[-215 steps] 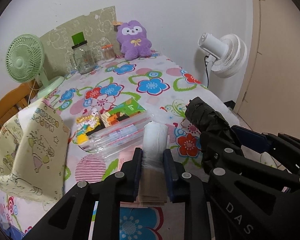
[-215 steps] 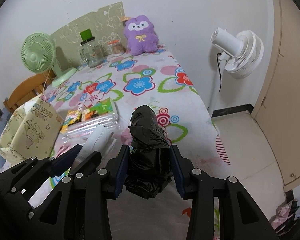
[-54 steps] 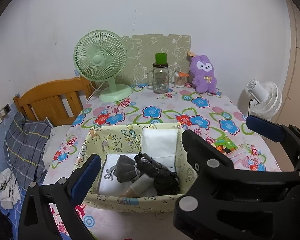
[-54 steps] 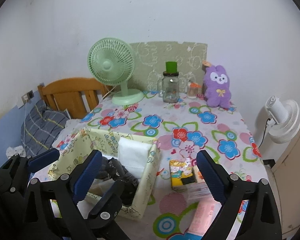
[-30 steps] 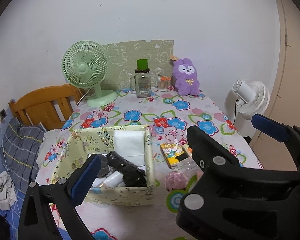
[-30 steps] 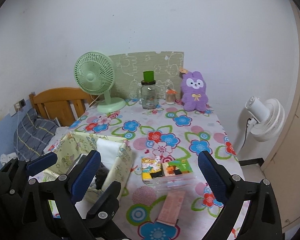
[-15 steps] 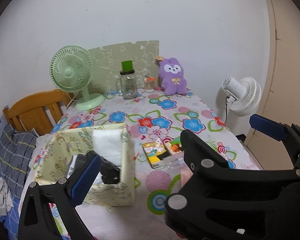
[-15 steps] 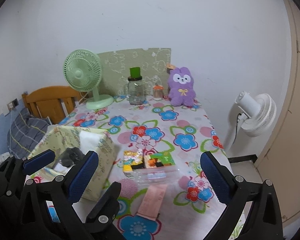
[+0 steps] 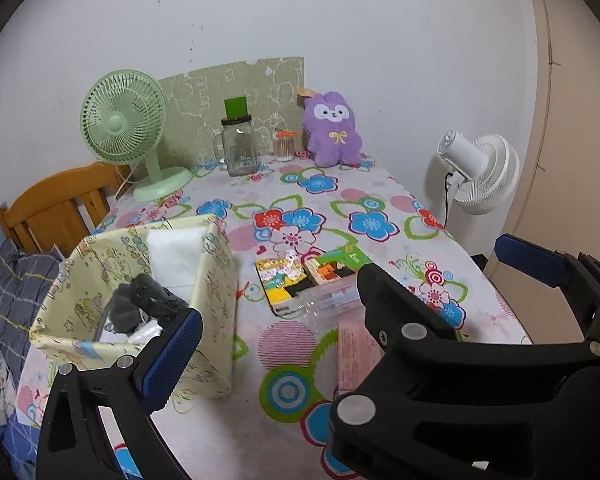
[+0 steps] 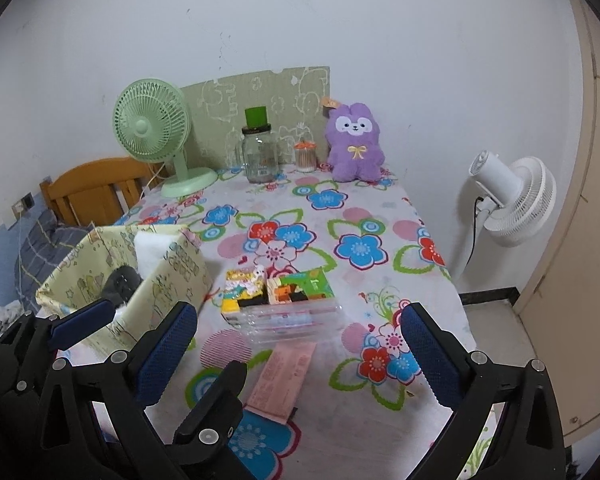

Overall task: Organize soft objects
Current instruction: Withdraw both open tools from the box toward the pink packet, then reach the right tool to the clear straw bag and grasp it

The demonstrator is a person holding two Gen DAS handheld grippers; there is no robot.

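Note:
A pale yellow fabric bin (image 9: 216, 304) (image 10: 168, 276) stands at the table's left front. Inside it are a black bundle (image 9: 148, 290) (image 10: 122, 278), a white folded cloth (image 9: 174, 248) (image 10: 154, 246) and a white roll. A purple plush rabbit (image 9: 334, 130) (image 10: 356, 144) sits at the far edge by the wall. My left gripper (image 9: 268, 332) is open and empty, above the table's front, right of the bin. My right gripper (image 10: 296, 352) is open and empty, above a pink packet (image 10: 286, 380) (image 9: 354, 354).
A clear plastic case with colourful packs (image 10: 280, 300) (image 9: 308, 284) lies mid-table. A green desk fan (image 10: 156, 140), a glass jar (image 10: 260, 156) and a small pot stand at the back. A white floor fan (image 10: 512, 200) stands right of the table; a wooden chair (image 9: 56, 208) left.
Earlier each gripper held a soft item: left a white roll, right a black bundle. Both items now lie in the bin. Both grippers are open and have drawn back and to the right.

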